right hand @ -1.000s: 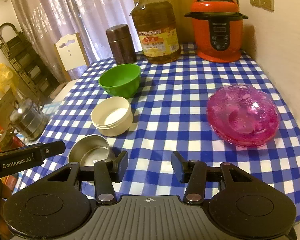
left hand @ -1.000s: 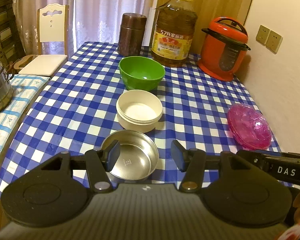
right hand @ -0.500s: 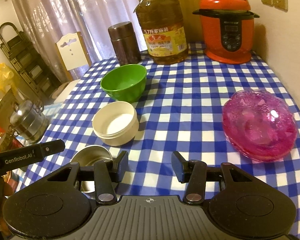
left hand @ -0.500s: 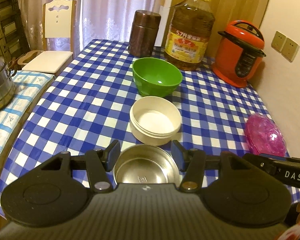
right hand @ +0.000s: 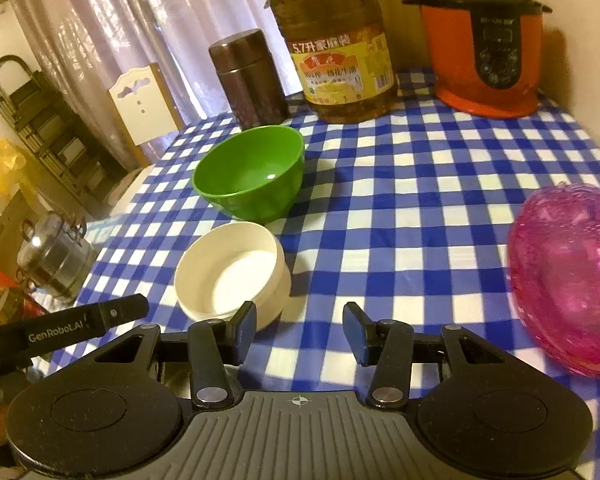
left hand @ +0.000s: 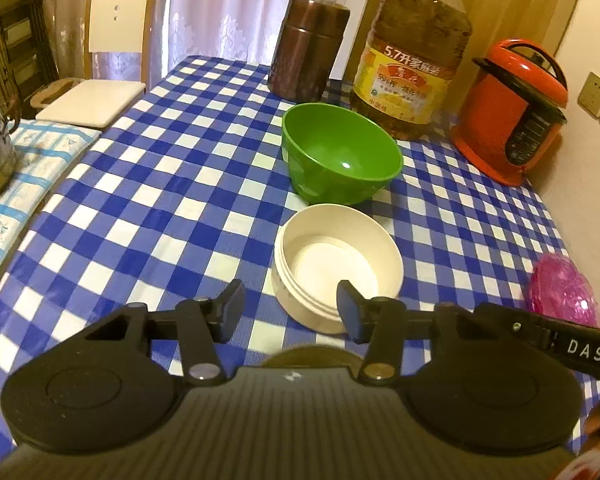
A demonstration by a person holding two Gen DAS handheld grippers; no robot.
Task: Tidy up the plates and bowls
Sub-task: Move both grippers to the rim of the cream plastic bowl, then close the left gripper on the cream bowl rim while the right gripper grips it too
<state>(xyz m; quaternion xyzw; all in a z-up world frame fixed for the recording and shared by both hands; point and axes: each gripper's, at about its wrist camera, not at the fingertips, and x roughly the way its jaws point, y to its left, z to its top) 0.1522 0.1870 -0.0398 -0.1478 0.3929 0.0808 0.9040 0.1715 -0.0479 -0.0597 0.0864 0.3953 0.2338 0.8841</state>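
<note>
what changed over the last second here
Both grippers moved forward over the table: the steel bowl slid almost out of sight under the left gripper, whose empty jaws have just been closing a little. The right gripper stayed open. White bowl, green bowl and pink plates stayed put.

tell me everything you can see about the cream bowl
The cream bowl is round, shallow and looks like matte plastic, with straight walls, stepped ridges around the outside near its base and a ledge inside. It stands upright and empty on the checked cloth, just in front of the green bowl, close to it but apparently not touching. Nothing grips it; the left gripper hovers at its near edge, fingers open.
</note>
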